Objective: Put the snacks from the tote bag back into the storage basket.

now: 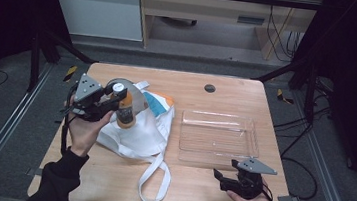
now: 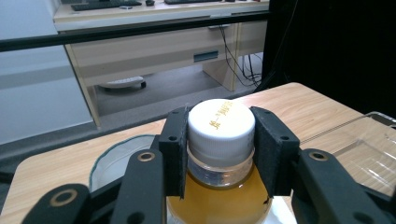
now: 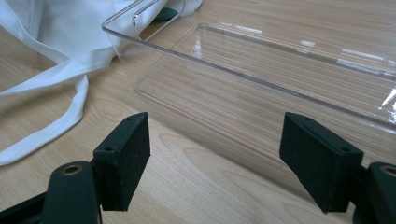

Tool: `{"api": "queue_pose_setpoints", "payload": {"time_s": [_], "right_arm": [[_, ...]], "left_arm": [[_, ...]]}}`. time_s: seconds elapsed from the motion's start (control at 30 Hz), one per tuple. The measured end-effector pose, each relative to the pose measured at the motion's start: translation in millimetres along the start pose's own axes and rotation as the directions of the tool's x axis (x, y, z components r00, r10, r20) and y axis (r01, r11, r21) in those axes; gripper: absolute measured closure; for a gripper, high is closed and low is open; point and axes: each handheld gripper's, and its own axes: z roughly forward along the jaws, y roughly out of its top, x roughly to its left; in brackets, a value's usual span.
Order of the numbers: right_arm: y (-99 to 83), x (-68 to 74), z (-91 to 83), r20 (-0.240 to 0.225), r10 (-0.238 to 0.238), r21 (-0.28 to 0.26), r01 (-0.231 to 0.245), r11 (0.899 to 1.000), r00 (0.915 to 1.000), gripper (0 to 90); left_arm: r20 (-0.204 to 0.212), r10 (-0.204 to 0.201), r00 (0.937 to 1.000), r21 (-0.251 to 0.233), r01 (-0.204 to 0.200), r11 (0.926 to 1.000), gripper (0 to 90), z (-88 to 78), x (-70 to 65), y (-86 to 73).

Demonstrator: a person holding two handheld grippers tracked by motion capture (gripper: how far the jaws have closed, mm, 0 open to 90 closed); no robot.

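My left tongs [image 2: 219, 154] grasp the white-capped clear bottle of amber liquid [image 2: 219, 140] by its neck, above the white cloth tote bag [image 1: 138, 131] on the wooden tabletop [image 1: 207, 189]. My right tongs [image 3: 215, 163] stand released, low over the tabletop just beside the clear plastic tray [image 3: 280, 74].

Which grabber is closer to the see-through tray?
The right one. The right gripper sits open on the table just in front of the clear tray, near its front edge. The left gripper is farther off, over the white bag, holding a bottle by its cap.
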Motion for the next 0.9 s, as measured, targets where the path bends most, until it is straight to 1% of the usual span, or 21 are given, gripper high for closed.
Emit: {"api": "queue_pose_setpoints", "payload": {"time_s": [0.17, 0.33, 0.73, 0.9], "right_arm": [[-0.1, 0.5, 0.2, 0.003, -0.004, 0.004, 0.004, 1.0, 1.0, 24.6], [-0.5, 0.1, 0.3, 0.009, -0.001, 0.006, 0.001, 1.0, 1.0, 24.5], [-0.6, 0.2, 0.4, 0.009, -0.005, 0.007, 0.005, 1.0, 0.9999, 24.1], [-0.6, 0.3, 0.7, 0.011, -0.004, 0.004, 0.004, 1.0, 0.9999, 23.0]], "left_arm": [[0.015, 0.013, 0.9998, -0.009, -0.013, 0.9999, 58.9, -6.0, -8.6, 4.4], [0.029, 0.024, 0.9993, -0.013, -0.024, 0.9996, 58.9, -7.4, -15.7, 7.9], [0.063, 0.028, 0.9976, -0.037, -0.026, 0.999, 58.9, -0.9, -32.1, 21.5], [0.08, 0.033, 0.9962, -0.049, -0.029, 0.9984, 58.9, 3.7, -43.4, 28.9]]}}
